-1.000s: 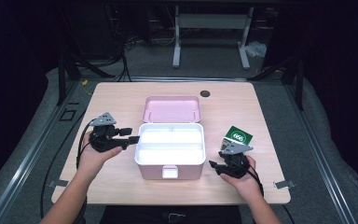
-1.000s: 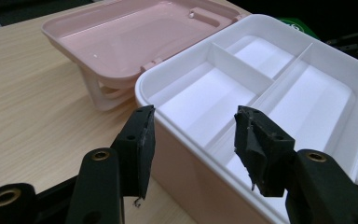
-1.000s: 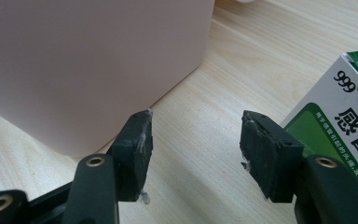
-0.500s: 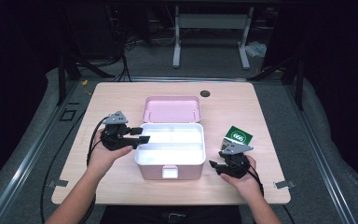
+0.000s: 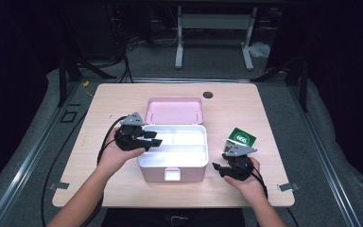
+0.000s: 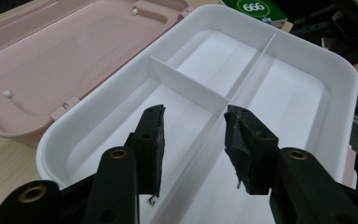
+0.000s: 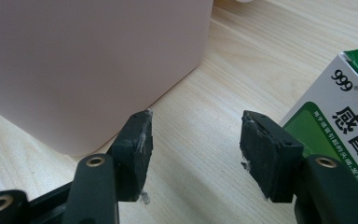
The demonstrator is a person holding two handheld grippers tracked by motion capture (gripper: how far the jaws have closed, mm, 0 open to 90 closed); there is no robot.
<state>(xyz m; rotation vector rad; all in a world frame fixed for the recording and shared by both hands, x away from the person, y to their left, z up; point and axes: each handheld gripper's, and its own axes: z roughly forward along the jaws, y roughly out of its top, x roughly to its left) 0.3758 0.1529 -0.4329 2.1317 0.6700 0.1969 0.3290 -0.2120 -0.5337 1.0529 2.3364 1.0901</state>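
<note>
A pink storage box is sitting open at the middle of the wooden table, its white divided tray exposed and lid lying back. The left gripper is hovering over the tray's left end, jaws apart and empty. The right gripper is resting on the table between box and green medicine carton, jaws wide, empty.

Left forearm reaches in from the bottom, the left hand holding the left gripper with jaws pointing right and spread apart, nothing between them. Right hand holds the right gripper low, jaws pointing left, also wide apart and empty.
</note>
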